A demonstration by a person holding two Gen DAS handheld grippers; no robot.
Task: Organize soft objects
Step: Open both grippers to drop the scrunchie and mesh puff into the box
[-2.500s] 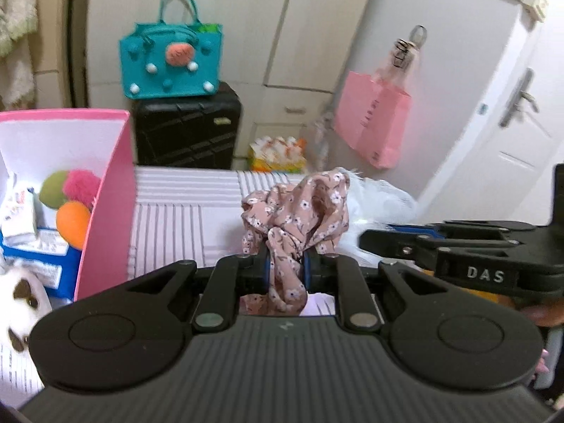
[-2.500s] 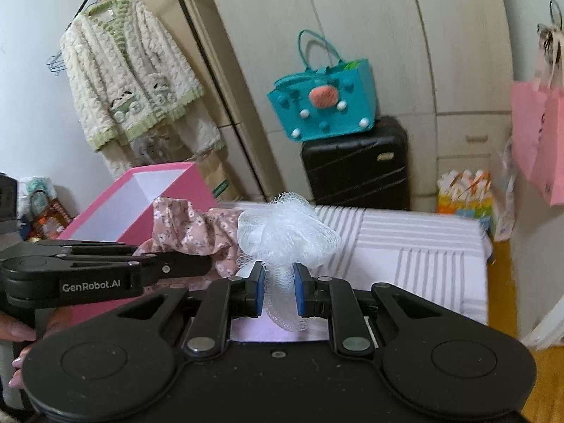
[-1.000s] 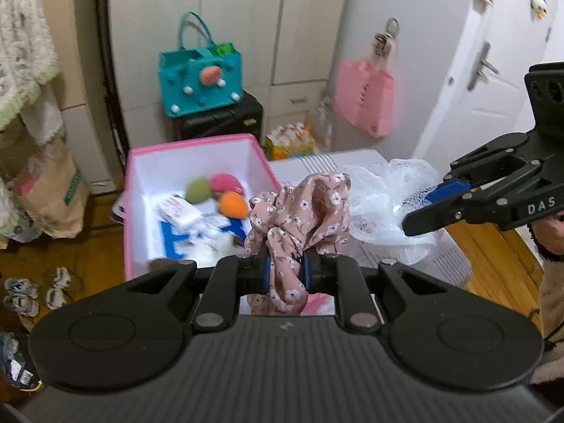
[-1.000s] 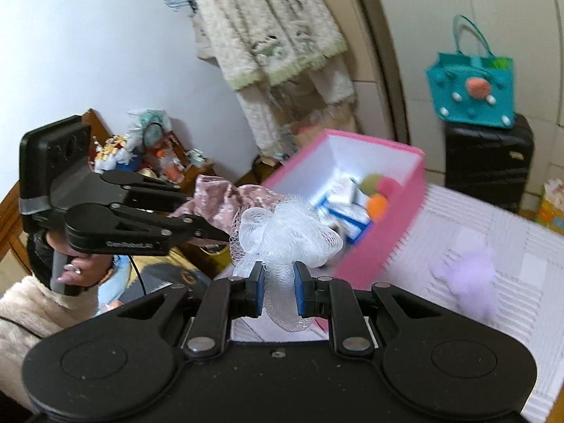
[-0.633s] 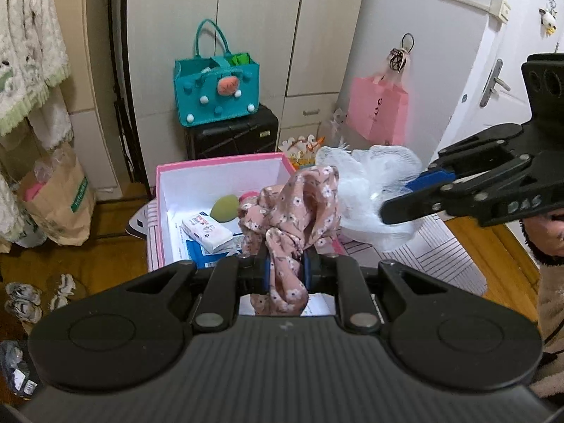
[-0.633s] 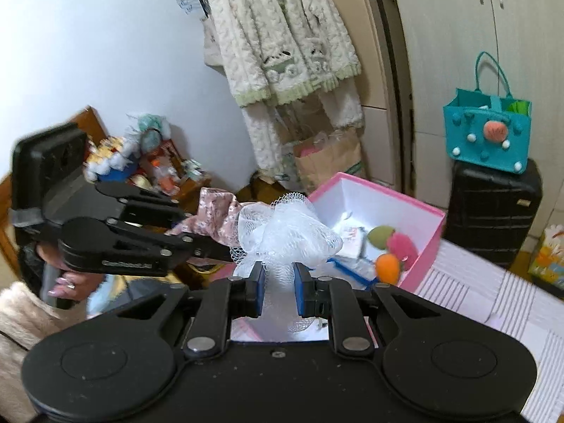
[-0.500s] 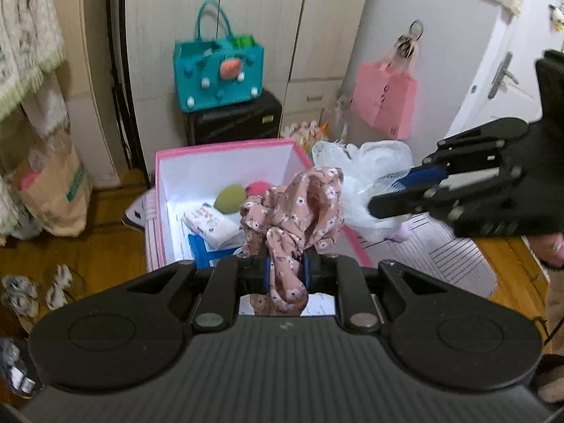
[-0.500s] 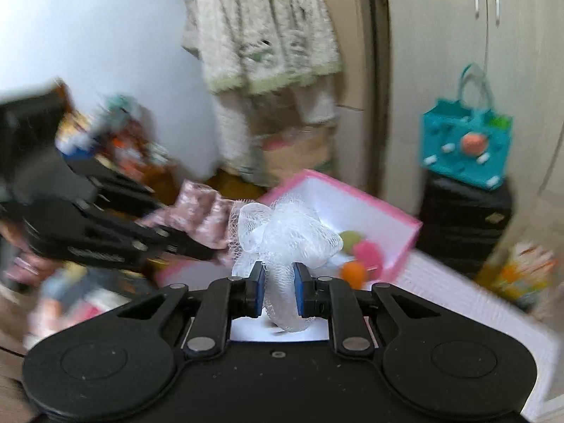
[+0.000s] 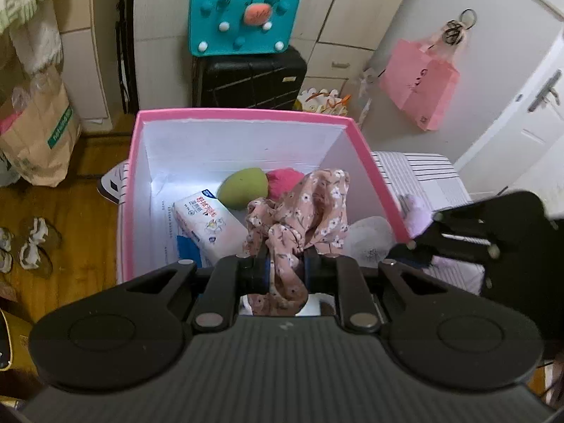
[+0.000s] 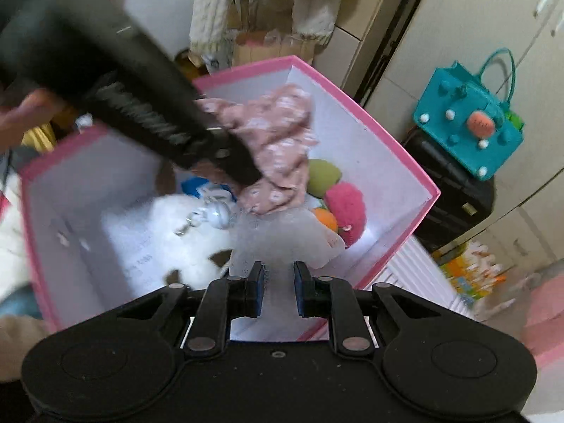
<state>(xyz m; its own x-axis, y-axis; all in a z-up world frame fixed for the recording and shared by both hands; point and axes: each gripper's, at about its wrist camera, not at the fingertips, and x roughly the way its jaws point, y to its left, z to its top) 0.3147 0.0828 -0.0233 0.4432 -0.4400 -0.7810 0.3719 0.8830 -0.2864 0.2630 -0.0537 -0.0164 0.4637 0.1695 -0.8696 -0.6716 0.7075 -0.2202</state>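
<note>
My left gripper (image 9: 286,264) is shut on a pink floral cloth (image 9: 303,208), held over the open pink box (image 9: 246,117). My right gripper (image 10: 278,283) is shut on a white mesh puff (image 10: 282,236), blurred, also above the pink box (image 10: 416,165). From the right wrist view the left gripper (image 10: 243,172) reaches in from the upper left with the floral cloth (image 10: 275,141) hanging off it. The right gripper (image 9: 416,246) shows at the right edge of the left wrist view with the white mesh puff (image 9: 370,236) inside the box's right wall.
In the box lie a green sponge (image 9: 243,185), a magenta pompom (image 9: 282,179), an orange ball (image 10: 326,220), a tissue pack (image 9: 208,220) and a white plush (image 10: 183,232). A lilac puff (image 9: 416,211) rests on the striped surface (image 9: 423,172). A black suitcase (image 9: 250,77) with a teal bag (image 9: 243,21) stands behind.
Both grippers have come down and forward over the pink box, each keeping its hold. The box now fills the middle of both views and the right view has rolled.
</note>
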